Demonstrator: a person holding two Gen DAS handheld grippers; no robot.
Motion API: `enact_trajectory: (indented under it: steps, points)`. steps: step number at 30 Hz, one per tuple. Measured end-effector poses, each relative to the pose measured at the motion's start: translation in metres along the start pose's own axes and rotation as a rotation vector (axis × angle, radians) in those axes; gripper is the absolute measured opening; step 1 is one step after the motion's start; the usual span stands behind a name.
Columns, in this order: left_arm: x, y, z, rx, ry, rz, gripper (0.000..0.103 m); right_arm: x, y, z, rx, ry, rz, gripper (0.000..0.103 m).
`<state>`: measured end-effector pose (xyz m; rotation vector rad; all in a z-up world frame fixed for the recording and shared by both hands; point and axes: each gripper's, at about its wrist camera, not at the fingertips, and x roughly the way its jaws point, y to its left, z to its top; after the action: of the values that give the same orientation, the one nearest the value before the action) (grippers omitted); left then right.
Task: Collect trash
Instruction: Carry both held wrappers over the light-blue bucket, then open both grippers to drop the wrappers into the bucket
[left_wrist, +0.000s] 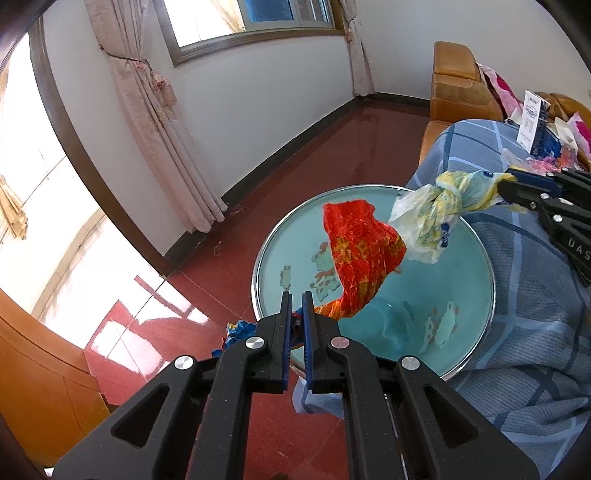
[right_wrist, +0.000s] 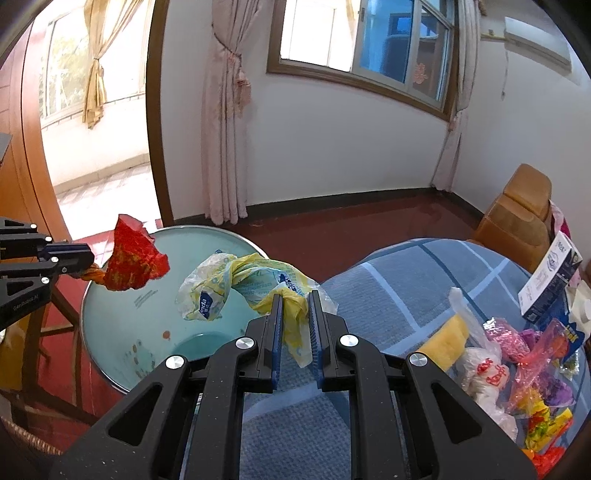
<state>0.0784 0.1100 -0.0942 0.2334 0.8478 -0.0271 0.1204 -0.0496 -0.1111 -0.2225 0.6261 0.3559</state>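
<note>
Red crinkled foil wrapper (left_wrist: 364, 254) with gold print, one piece, hangs from the left tongs (left_wrist: 296, 321), which are narrowed onto its twisted orange end. One knotted yellow-and-white plastic bag (right_wrist: 236, 291) hangs from the right tongs (right_wrist: 296, 317), which are clamped on its yellow tail; a blue label on it reads partly "nda". Both items are held in the air above one round turquoise basin (left_wrist: 373, 295) with a metal rim and cartoon animal prints inside. The basin stands just beside a blue checked blanket (right_wrist: 391, 280). On the blanket lie one pile of coloured wrappers and plastic bags (right_wrist: 524, 373) and one white-and-blue carton (right_wrist: 550, 277); its lettering is too small to read. "GenRobot.AI" is printed on the left tool body in the right wrist view.
</note>
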Motion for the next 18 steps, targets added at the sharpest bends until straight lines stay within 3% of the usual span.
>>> enact_trajectory:
  steps: [2,6,18]
  points:
    - [-0.0001,-0.0008,0.0006,-0.001,-0.001,-0.001,0.01,0.0029,0.0036,-0.0004,-0.01,0.012,0.01,0.022]
    - [-0.0017,-0.0037,0.001,-0.001,-0.012,-0.005,0.035,0.0029,0.0061,0.0004,-0.017,0.005,0.017,0.034]
    - [-0.0023,-0.0076,0.0008,0.0,-0.013,-0.005,0.037,0.0019,0.0042,-0.0006,-0.008,0.009,0.007,0.038]
